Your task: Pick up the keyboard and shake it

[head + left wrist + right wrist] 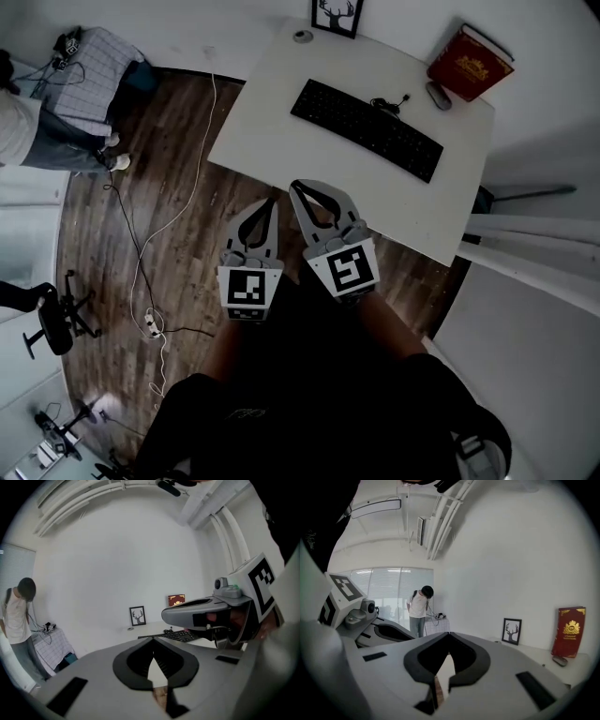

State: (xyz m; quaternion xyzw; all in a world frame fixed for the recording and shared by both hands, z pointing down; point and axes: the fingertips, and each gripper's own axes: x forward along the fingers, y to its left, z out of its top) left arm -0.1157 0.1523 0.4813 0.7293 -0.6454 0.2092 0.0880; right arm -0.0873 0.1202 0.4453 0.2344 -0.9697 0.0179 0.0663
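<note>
On a white desk (pixel 272 112), the black keyboard (pixel 366 129) lies flat and untouched, its cable (pixel 386 103) curling at the far side. A red book (pixel 469 62) and a mouse (pixel 438 95) sit near its right end, a framed deer picture (pixel 337 16) at the back. The left gripper (pixel 274 201) and right gripper (pixel 299 186) hang side by side at the desk's near edge, jaws closed on nothing, well apart from the keyboard. A person (pixel 23 131) stands across the wooden floor (pixel 141 216).
</note>
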